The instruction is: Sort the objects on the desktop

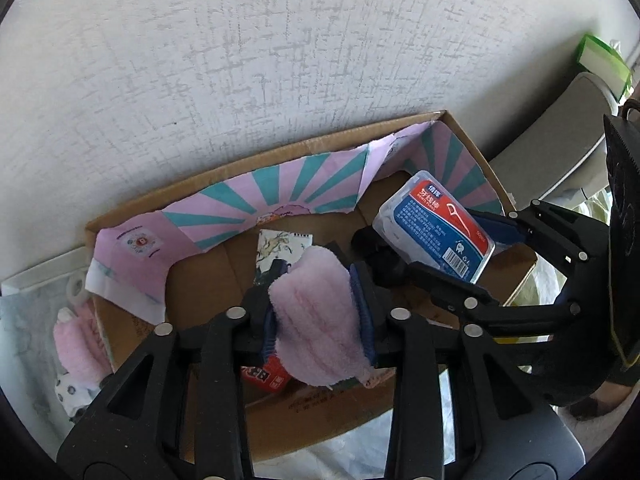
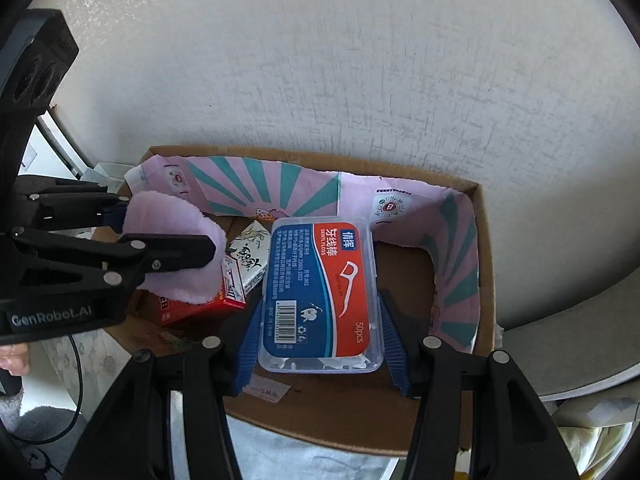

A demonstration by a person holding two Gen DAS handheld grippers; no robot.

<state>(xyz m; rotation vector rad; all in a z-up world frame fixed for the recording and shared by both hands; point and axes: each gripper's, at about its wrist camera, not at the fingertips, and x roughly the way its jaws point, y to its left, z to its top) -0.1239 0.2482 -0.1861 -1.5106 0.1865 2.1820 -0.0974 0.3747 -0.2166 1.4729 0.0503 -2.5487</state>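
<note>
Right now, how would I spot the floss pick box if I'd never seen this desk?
Find the open cardboard box against the wall, lined with pink and teal paper. Over its right half, the right tool holds the floss pick box between blue pads. It is the only clear plastic case, with a red and blue label showing a white floss pick.

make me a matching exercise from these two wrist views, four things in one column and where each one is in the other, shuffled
Things:
1. pink fuzzy cloth
2. dental floss box
3. red carton
4. pink and teal paper

Places:
A. lining the walls of the cardboard box
B. between the fingers of the left gripper
C. lying on the box floor, partly under the cloth
D. between the blue pads of the right gripper

Pairs: 1-B, 2-D, 3-C, 4-A
</note>
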